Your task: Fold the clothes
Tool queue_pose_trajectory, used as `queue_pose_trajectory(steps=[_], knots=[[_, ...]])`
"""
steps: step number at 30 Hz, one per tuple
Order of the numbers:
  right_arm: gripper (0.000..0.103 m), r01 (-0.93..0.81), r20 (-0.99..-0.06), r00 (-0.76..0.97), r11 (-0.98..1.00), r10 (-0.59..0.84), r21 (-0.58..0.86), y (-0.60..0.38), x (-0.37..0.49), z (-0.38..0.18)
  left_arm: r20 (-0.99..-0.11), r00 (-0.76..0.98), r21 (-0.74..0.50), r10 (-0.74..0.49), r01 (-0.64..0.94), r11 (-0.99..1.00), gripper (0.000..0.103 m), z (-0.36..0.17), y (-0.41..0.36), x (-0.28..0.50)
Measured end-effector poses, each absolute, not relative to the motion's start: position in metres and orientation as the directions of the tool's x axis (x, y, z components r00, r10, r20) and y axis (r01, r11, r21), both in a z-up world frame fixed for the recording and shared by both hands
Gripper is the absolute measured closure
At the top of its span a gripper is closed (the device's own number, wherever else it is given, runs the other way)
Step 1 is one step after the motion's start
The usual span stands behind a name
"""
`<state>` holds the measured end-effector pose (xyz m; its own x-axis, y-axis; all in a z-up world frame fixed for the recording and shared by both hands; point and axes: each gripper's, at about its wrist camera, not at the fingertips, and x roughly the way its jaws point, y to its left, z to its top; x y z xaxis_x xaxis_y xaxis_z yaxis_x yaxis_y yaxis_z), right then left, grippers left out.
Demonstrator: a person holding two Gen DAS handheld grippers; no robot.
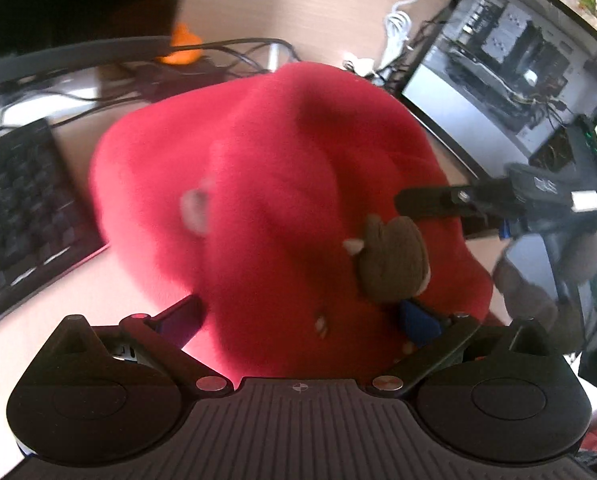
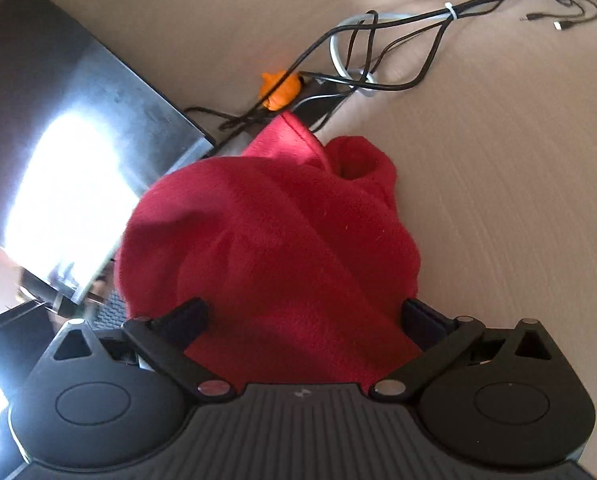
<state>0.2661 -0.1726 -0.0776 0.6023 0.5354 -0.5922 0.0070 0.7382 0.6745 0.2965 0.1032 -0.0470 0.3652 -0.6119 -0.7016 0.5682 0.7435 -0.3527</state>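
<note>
Red fleece garment bunched between both tongs' spread fingers; grip unclear; no legible writing.

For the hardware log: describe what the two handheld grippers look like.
Both match. The left gripper and right gripper have a black ribbed central plate with a small round mark, flanked by rounded black housings. Black link arms on silver pivot pins lead to dark blue-tinted fingers. No cables or sleeves show.
</note>
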Motion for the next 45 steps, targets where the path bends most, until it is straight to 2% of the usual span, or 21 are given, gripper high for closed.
queue_pose_trajectory(steps=[7,13,21,27,30,31,32,33,35,36,38,40,42,44,45], knots=[[0.0,0.095,-0.571,0.671,0.709,0.473,0.698,-0.24,0.233,-0.08,-0.714,0.296,-0.327,-0.635,0.66,0.676,0.0,-0.039,0.009,0.329],[0.0,0.218,-0.592,0.737,0.714,0.326,0.665,-0.313,0.211,-0.078,-0.72,0.207,-0.301,-0.663,0.767,0.567,0.0,-0.033,-0.097,0.357],[0.0,0.269,-0.588,0.782,0.739,0.207,0.618,-0.357,0.243,-0.082,-0.714,0.293,-0.249,-0.636,0.743,0.621,0.0,-0.026,-0.158,0.412],[0.0,0.237,-0.568,0.799,0.764,0.198,0.6,-0.366,0.255,-0.071,-0.714,0.311,-0.273,-0.627,0.702,0.658,0.0,-0.018,-0.129,0.408],[0.0,0.248,-0.538,0.834,0.788,0.124,0.564,-0.371,0.246,-0.059,-0.695,0.306,-0.291,-0.651,0.708,0.644,0.001,-0.01,-0.114,0.404],[0.001,0.245,-0.538,0.835,0.801,0.111,0.546,-0.371,0.249,-0.056,-0.685,0.313,-0.295,-0.657,0.706,0.644,0.002,-0.008,-0.112,0.403],[0.009,0.235,-0.543,0.832,0.811,0.117,0.536,-0.372,0.254,-0.055,-0.676,0.321,-0.298,-0.664,0.705,0.644,0.011,-0.007,-0.111,0.403],[0.018,0.226,-0.55,0.824,0.814,0.133,0.535,-0.372,0.261,-0.056,-0.672,0.323,-0.306,-0.666,0.699,0.647,0.033,-0.005,-0.112,0.402],[0.02,0.22,-0.56,0.817,0.826,0.135,0.519,-0.371,0.269,-0.054,-0.662,0.321,-0.326,-0.677,0.69,0.646,0.039,0.001,-0.115,0.4],[0.025,0.214,-0.559,0.82,0.838,0.126,0.502,-0.368,0.27,-0.051,-0.648,0.305,-0.342,-0.698,0.702,0.625,0.043,0.006,-0.114,0.397],[0.028,0.187,-0.553,0.824,0.86,0.127,0.476,-0.363,0.273,-0.044,-0.627,0.273,-0.349,-0.73,0.739,0.576,0.043,0.017,-0.111,0.386],[0.028,0.159,-0.55,0.825,0.88,0.131,0.448,-0.356,0.279,-0.036,-0.641,0.284,-0.288,-0.713,0.772,0.567,0.043,0.025,-0.107,0.375],[0.027,0.142,-0.576,0.808,0.905,0.128,0.4,-0.347,0.291,-0.035,-0.677,0.326,-0.195,-0.66,0.786,0.587,0.041,0.026,-0.104,0.368],[0.025,0.119,-0.608,0.785,0.933,0.121,0.339,-0.336,0.303,-0.036,-0.738,0.399,-0.077,-0.544,0.751,0.656,0.04,0.014,-0.102,0.372],[0.022,0.104,-0.622,0.776,0.952,0.103,0.288,-0.329,0.307,-0.037,-0.757,0.424,-0.04,-0.496,0.729,0.683,0.037,0.008,-0.099,0.377]])
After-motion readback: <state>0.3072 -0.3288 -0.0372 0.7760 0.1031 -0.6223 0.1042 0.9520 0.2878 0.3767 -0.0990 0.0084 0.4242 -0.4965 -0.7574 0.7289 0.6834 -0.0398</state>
